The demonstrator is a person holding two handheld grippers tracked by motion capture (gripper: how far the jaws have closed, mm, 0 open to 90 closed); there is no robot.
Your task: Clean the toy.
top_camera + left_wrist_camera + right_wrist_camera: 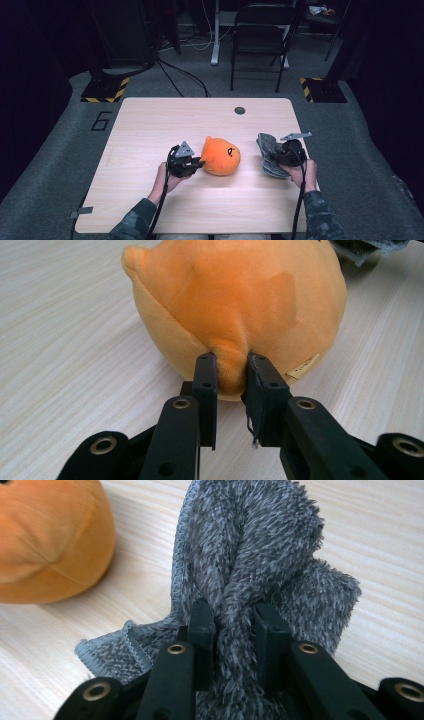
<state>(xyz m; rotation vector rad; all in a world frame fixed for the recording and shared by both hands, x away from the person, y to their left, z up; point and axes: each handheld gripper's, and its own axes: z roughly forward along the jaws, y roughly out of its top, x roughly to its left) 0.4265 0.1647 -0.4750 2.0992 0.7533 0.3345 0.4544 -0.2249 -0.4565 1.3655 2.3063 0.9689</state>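
Note:
An orange plush toy lies near the middle of the wooden table. My left gripper is at its left side, shut on a fold of the plush. A grey fluffy cloth lies at the right, bunched up. My right gripper is shut on a bunch of that cloth, and the pinched part rises off the table. The orange plush toy also sits at the upper left of the right gripper view.
A dark round grommet sits near the table's far edge. Behind the table stand a folding chair and two stand bases with yellow-black tape. Bare tabletop stretches to the left and toward the far side.

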